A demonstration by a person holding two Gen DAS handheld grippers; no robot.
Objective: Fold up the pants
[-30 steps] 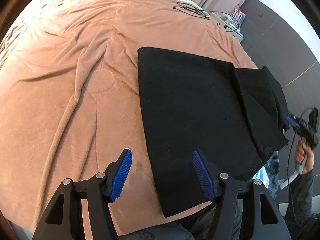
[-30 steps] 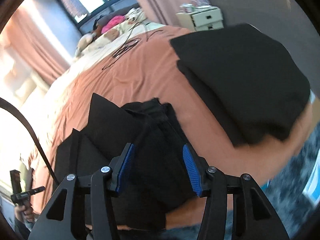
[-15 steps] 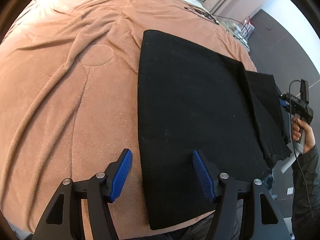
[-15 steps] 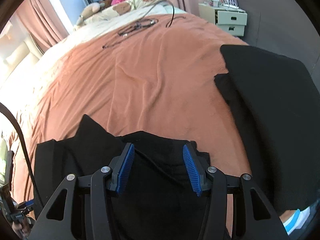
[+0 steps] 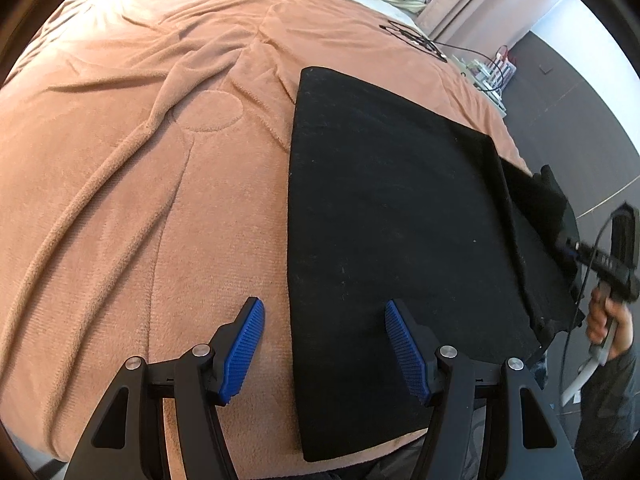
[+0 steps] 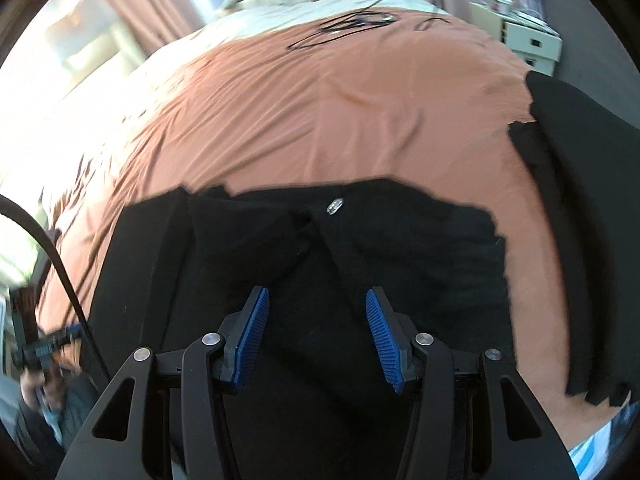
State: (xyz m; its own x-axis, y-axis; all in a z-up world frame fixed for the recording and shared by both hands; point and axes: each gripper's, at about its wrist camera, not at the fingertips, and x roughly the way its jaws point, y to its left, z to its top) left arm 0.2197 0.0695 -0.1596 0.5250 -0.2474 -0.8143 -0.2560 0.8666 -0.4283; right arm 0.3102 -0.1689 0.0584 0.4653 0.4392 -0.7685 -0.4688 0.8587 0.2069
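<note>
No brand, label or legible writing appears on any surface I can see. My left gripper [image 5: 324, 346] hovers low over the near edge of the bed [image 5: 140, 184], jaws spread wide and holding nothing; its left fingertip is above the orange-brown blanket and its right fingertip above the black pants [image 5: 392, 240]. In the left wrist view the pants lie flat as a folded dark panel, long edge running away from me, with a second layer showing along the right side. My right gripper [image 6: 318, 322], likewise wide open and empty, points down over the waist end of the pants [image 6: 320, 264], where a small silver button [image 6: 335, 205] sits just above the fly seam. A separate folded black garment [image 6: 592, 216] lies near the right edge of the bed, apart from the pants and cut off by the lens rim. Black cables [image 6: 348, 26] rest on the far part of the blanket. The right wrist view is motion-blurred, so fabric detail is hard to make out. The other gripper and the hand [image 5: 608, 316] holding it appear at the right margin of the left view, partly cropped.
</note>
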